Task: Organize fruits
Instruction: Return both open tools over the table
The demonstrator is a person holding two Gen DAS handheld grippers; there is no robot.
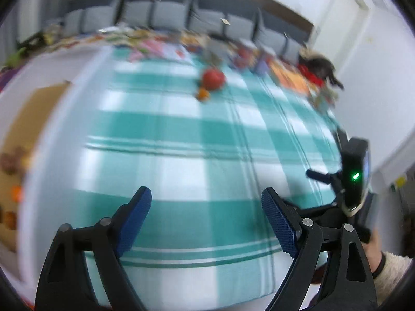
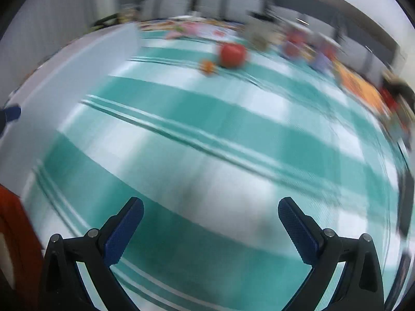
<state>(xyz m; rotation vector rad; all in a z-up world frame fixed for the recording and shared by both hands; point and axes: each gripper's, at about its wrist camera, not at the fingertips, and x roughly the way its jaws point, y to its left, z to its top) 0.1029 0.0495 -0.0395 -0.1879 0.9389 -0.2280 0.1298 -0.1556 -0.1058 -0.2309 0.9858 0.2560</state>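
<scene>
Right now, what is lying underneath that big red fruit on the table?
The red fruit sits on a teal-and-white checked cloth, with a small orange fruit beside it. The cloth hides whatever lies beneath it.

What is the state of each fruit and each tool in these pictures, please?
Left tool: open, empty, above the checked cloth.
Right tool: open, empty.
Red fruit: lying on the cloth, untouched.
Small orange fruit: beside the red one; touching or not, unclear.
</scene>
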